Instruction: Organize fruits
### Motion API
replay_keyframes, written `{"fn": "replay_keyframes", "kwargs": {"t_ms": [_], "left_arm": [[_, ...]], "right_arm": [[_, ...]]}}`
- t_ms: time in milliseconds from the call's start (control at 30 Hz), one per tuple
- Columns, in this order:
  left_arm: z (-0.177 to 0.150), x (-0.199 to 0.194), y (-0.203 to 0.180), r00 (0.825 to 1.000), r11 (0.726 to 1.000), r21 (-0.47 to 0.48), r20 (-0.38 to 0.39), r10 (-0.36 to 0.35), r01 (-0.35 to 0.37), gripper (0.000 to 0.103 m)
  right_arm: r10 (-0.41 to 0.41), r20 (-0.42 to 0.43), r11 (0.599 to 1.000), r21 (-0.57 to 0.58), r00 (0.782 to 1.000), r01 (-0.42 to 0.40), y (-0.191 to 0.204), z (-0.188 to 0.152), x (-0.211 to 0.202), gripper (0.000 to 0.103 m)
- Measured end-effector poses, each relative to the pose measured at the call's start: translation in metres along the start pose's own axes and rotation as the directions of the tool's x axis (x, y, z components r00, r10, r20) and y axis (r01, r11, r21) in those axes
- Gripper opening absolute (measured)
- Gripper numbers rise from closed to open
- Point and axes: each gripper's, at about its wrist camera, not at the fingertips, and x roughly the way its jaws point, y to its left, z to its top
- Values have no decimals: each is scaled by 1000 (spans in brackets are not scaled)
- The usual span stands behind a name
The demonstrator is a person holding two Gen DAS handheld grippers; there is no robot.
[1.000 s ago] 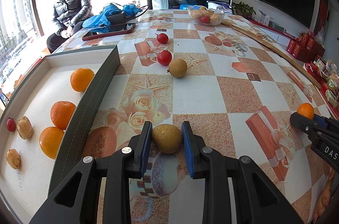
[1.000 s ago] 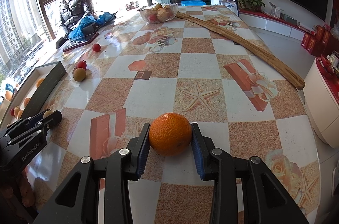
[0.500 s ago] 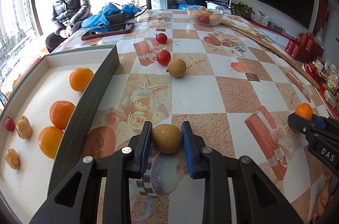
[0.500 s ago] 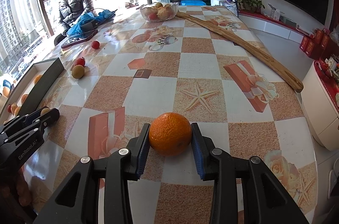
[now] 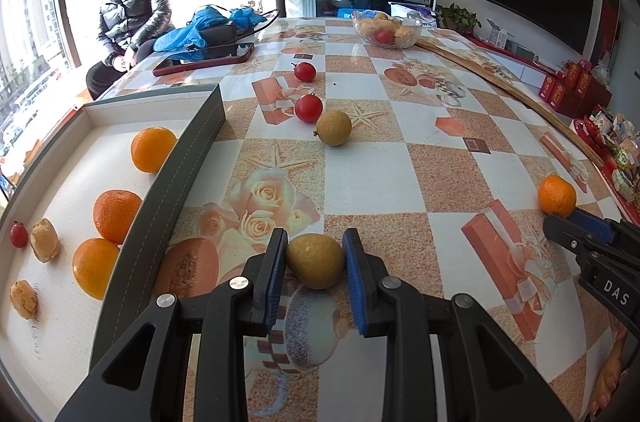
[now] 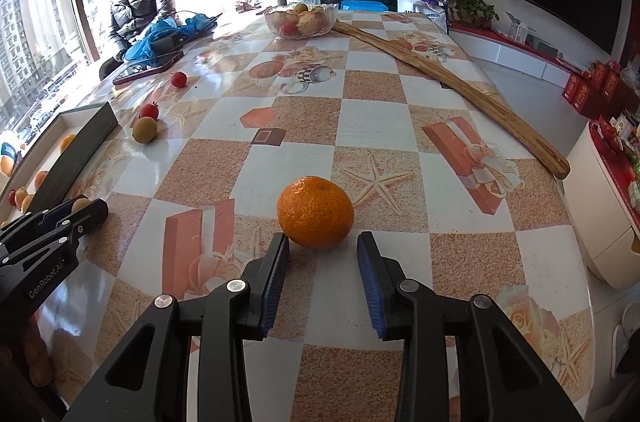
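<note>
The left hand-held gripper [image 5: 316,262] is closed on a brown fruit [image 5: 315,260], both blue pads touching its sides, low over the surface [image 5: 372,182]. The right hand-held gripper [image 6: 323,262] stands open, its pads apart from the orange [image 6: 315,211], which sits on the surface just ahead of the fingertips. To the left lies a tray [image 5: 176,182] holding three oranges, two pale fruits and a small red one. Farther out, two red fruits [image 5: 308,108] and another brown fruit [image 5: 334,127] rest on the surface.
</note>
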Motion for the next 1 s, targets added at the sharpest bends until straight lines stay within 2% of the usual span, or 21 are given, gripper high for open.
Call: {"fn": "replay_keyframes", "kwargs": {"t_ms": [233, 300, 333, 367, 700, 733, 767, 800, 833, 1000], "left_arm": [[0, 0, -1, 1000, 1000, -1, 0, -1, 1, 31], [0, 0, 0, 1000, 1000, -1, 0, -2, 2, 31], [0, 0, 0, 1000, 1000, -2, 0, -3, 3, 31], [0, 0, 0, 1000, 1000, -4, 0, -5, 5, 31], [0, 1, -3, 1000, 1000, -6, 0, -11, 11, 31], [0, 1, -2, 1000, 1000, -9, 0, -13, 13, 31], [0, 0, -1, 1000, 1000, -10, 0, -14, 14, 31], [0, 1, -2, 1000, 1000, -12, 0, -16, 16, 31], [0, 0, -3, 1000, 1000, -13, 0, -19, 19, 31], [1, -1, 2, 997, 996, -44, -4, -74, 74, 31]], "right_arm": [[27, -15, 999, -34, 1000, -27, 2, 1, 1, 39], [41, -27, 997, -69, 999, -43, 8, 0, 2, 62], [32, -45, 996, -82, 998, -36, 11, 0, 4, 84], [25, -56, 996, -89, 998, -30, 13, 1, 6, 86], [3, -79, 996, -88, 997, -10, 15, 12, 17, 85], [5, -79, 996, -94, 997, -12, 17, 14, 18, 78], [5, -78, 995, -98, 997, -13, 19, 17, 18, 65], [4, -78, 995, -99, 997, -12, 21, 19, 18, 57], [-4, -78, 995, -98, 997, -4, 23, 21, 18, 39], [33, -102, 998, -49, 994, -38, 17, 20, 15, 38]]}}
